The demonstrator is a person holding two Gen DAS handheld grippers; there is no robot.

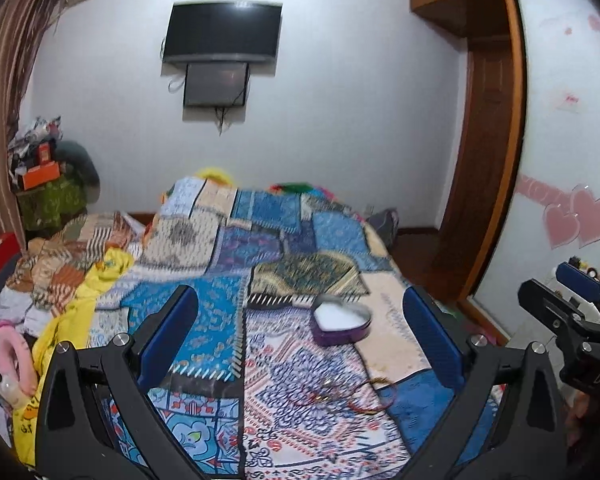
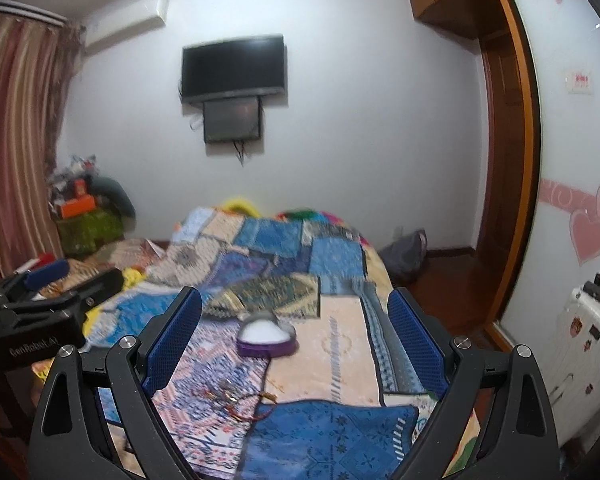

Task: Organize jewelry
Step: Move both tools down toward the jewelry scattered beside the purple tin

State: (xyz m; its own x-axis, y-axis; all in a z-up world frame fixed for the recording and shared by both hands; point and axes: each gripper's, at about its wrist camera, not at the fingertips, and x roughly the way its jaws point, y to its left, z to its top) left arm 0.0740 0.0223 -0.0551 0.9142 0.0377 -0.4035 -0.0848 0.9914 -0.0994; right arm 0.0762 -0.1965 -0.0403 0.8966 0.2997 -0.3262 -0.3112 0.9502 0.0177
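Observation:
A purple heart-shaped jewelry box [image 1: 341, 323] with a white lining lies open on the patchwork bedspread; it also shows in the right wrist view [image 2: 265, 337]. A tangle of thin red and gold jewelry [image 1: 342, 394] lies on the bedspread nearer to me, also seen in the right wrist view [image 2: 238, 396]. My left gripper [image 1: 298, 334] is open and empty above the bedspread. My right gripper [image 2: 294, 338] is open and empty, beside the left one. Each gripper shows in the other's view: the right one [image 1: 576, 300], the left one [image 2: 52, 280].
The bed [image 1: 204, 248] carries a patchwork spread, with yellow cloth and clothes [image 1: 80, 288] on its left. A wall TV [image 1: 222, 32] hangs behind. A wooden wardrobe [image 1: 496, 160] and a white suitcase [image 2: 580, 352] stand at the right.

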